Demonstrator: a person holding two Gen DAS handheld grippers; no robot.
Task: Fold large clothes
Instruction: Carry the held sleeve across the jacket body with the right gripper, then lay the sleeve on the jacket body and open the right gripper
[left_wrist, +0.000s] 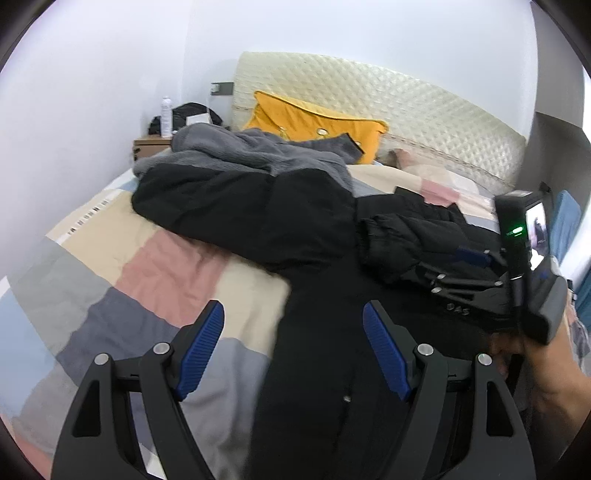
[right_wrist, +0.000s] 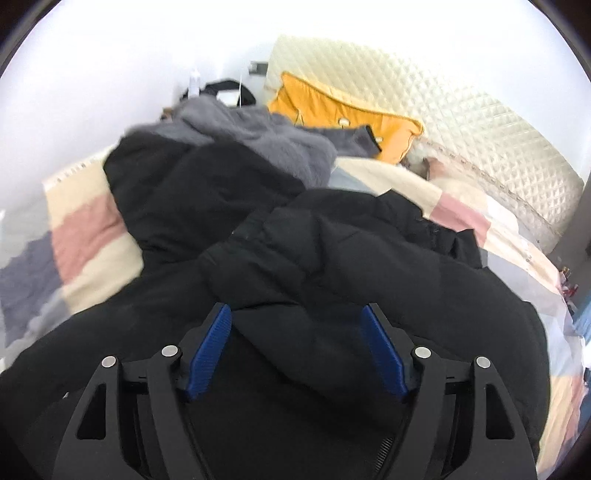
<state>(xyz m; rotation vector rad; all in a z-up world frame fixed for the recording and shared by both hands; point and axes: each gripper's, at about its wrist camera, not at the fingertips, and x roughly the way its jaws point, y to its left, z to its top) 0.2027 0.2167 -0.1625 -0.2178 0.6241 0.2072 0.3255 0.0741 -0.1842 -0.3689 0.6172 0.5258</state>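
Right wrist: hand-held gripper (right_wrist: 297, 314) agape over black coat (right_wrist: 332, 258)

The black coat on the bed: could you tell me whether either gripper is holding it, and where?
Nothing is held: the left gripper and right gripper stand open over the black coat.

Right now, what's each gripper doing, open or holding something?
Left gripper: open, holding nothing.
Right gripper: open over the black coat, not gripping.
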